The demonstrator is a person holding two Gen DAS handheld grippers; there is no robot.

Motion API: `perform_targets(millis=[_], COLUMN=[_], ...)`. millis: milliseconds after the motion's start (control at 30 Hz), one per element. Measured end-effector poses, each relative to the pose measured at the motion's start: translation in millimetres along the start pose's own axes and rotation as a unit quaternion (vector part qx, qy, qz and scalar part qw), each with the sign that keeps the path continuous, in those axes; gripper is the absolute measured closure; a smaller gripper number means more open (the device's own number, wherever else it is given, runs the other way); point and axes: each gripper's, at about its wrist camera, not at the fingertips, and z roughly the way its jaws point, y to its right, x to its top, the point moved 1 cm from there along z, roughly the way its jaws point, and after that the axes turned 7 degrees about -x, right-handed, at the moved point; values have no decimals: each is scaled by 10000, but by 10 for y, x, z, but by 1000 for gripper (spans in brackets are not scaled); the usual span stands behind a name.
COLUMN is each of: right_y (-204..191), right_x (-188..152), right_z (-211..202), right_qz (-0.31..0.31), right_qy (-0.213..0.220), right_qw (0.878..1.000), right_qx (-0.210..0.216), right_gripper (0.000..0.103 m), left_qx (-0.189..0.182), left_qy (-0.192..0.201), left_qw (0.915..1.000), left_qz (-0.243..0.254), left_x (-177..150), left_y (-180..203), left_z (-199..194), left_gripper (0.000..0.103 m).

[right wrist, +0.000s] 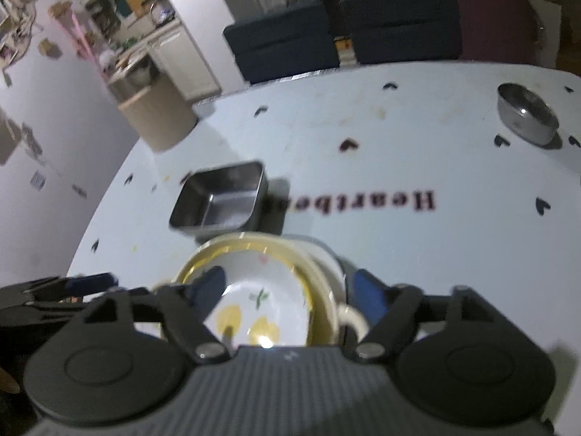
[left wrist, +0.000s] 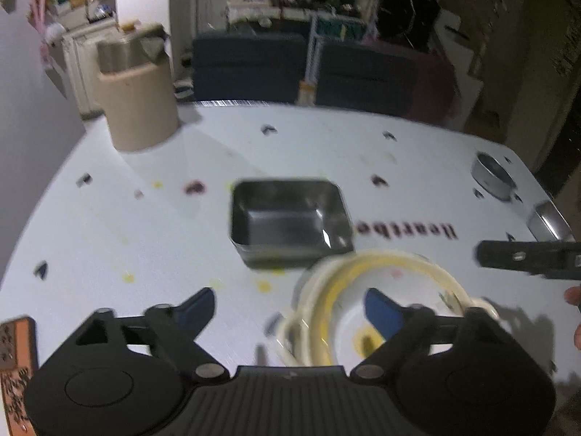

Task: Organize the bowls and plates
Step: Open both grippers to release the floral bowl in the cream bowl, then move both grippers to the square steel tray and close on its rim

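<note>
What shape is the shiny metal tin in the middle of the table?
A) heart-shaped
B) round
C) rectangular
C: the metal tin has four straight sides and rounded corners, and it sits empty on the white table just beyond the yellow-rimmed bowl.

Ahead of the gripper: one rectangular steel tray [right wrist: 221, 200], one round steel bowl [right wrist: 527, 118], one stack of yellow-rimmed ceramic bowls [right wrist: 261, 287].
</note>
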Motion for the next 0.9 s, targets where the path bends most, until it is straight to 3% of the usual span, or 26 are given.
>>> perform_targets(millis=[33,333,500,633,733,833,900], right_y=[12,-142,-353,-433,-449,-416,-378], right_x=[24,329,508,638,698,737,756], right_z=[8,225,434,632,803,947,1042], right_qz=[88,169,-166,5,69,147,298], right_qy=[131,634,369,148,2,-67,-178], right_qw=[9999,9976,9988,9996,9996,9996,9992], right_qx=[-37,-235,-264,-229,-272,-238,-213], right_gripper=[0,0,0,1,12,47,49], left_qx=[52,607,727,800,551,512,576], left_qy=[120,663,618,508,333,111,-17], left_qw=[9999,9960,9946,9938,9949,9949,9954], left_qz=[-10,3,-417,-589,-774,-858,-770], left_x=[28,391,585,645,683,695,706], left_y=[-36,-225,-448,-586,-670,-680,-648], left_z=[9,128,280,451,600,746,829], left_gripper=[2,0,0,2,13,26,35])
